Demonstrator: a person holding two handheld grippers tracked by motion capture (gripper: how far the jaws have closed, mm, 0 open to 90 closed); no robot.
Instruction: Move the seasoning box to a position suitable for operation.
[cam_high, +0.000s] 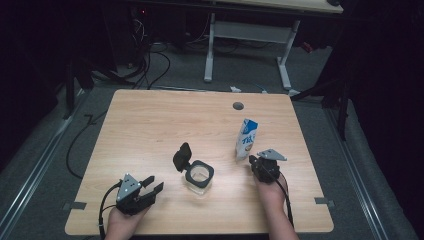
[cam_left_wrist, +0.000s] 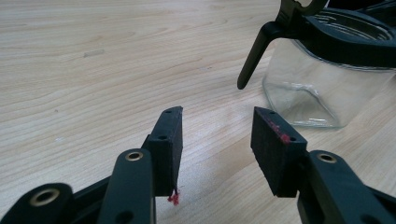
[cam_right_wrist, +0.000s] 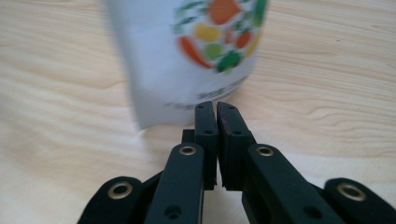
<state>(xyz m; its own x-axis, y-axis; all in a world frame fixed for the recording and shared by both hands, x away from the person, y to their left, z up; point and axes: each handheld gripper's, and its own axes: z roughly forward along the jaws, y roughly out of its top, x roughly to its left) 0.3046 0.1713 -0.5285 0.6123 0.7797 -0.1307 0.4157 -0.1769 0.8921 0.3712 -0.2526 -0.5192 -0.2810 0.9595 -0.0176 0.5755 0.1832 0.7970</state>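
Both tongs hold nothing: the left gripper (cam_high: 151, 187) gapes wide beside the glass jar (cam_high: 200, 176), and the right gripper (cam_high: 255, 162), pinched nearly closed, sits by the milk carton (cam_high: 246, 138), so I think grabbing comes next, needing wider jaws.

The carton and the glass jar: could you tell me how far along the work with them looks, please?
Done: the glass jar stands with its black lid flipped open. In hand: nothing; the right tongs are nearly closed just before the upright carton, and the left tongs stand open beside the jar. Left: probably gripping the carton and pouring.
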